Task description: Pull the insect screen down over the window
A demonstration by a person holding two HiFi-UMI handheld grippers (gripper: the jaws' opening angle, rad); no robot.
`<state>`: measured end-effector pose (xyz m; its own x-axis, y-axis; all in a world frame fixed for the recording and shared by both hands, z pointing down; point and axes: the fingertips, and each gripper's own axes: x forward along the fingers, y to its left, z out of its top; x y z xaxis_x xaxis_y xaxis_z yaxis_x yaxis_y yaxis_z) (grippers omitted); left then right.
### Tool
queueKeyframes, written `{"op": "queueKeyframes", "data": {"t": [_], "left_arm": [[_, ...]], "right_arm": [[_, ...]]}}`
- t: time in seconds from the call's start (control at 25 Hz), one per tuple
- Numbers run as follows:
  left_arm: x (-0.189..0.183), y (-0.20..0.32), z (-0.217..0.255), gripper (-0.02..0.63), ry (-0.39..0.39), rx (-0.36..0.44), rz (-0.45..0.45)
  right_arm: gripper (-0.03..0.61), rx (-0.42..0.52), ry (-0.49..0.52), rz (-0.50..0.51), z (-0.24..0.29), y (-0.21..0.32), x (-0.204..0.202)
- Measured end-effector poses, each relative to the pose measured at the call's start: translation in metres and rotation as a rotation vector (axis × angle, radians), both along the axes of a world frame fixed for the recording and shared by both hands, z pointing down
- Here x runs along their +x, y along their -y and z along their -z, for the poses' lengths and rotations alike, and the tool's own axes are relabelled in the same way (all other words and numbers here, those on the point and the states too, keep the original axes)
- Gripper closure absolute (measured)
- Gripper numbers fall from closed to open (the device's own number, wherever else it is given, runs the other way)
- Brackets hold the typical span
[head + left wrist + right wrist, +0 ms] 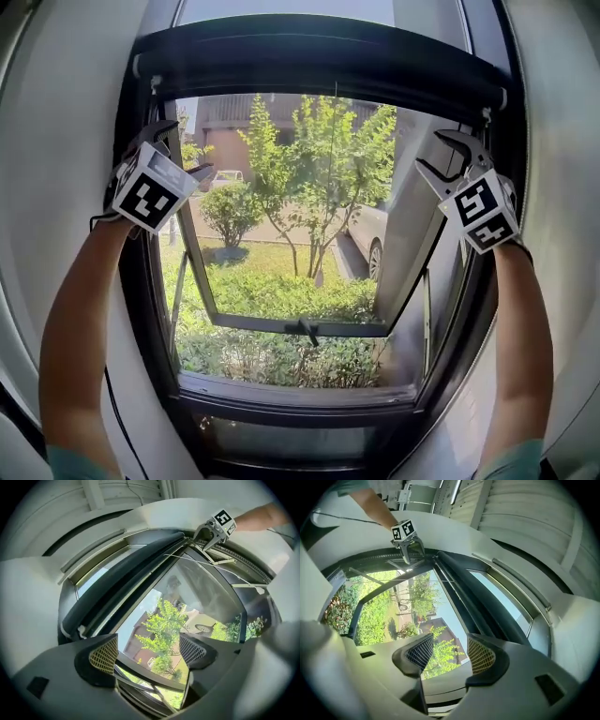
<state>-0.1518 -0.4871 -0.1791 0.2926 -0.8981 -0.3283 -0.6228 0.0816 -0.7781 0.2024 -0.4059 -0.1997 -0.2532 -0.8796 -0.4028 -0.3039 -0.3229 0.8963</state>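
The insect screen is rolled up in a dark bar (319,61) across the top of the window; the same bar (126,578) crosses the left gripper view and the bar (483,602) crosses the right gripper view. My left gripper (190,147) is raised near the bar's left end, just below it, open and holding nothing. My right gripper (431,150) is up near the right end, also open and empty. In the gripper views the left gripper (147,651) and right gripper (450,653) show only window and garden between their pads.
The glass sash (300,325) is swung outward, with its handle at the lower middle. A thin cord (334,169) hangs from the bar's centre. The dark window frame (300,398) closes the bottom. Trees, hedges and a parked car (370,234) lie outside.
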Motion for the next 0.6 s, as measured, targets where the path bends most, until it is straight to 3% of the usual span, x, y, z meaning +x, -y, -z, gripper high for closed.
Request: {"op": "queueKeyframes", "data": {"t": [0.08,0.4,0.6], "left_arm": [[-0.004,-0.005,0.024,0.209,0.028,0.047,0.031],[-0.011,0.007,0.078,0.184,0.126,0.09,0.127],[-0.014,0.023,0.083,0.176,0.171,0.052,0.167]], "right_arm": [[0.371,0.015,-0.016,-0.029,0.017,0.0,0.001],[0.354,0.054,-0.086,-0.198,0.073,0.006,0.004],[0.351,0.042,-0.136,-0.285,0.086,0.006,0.011]]}}
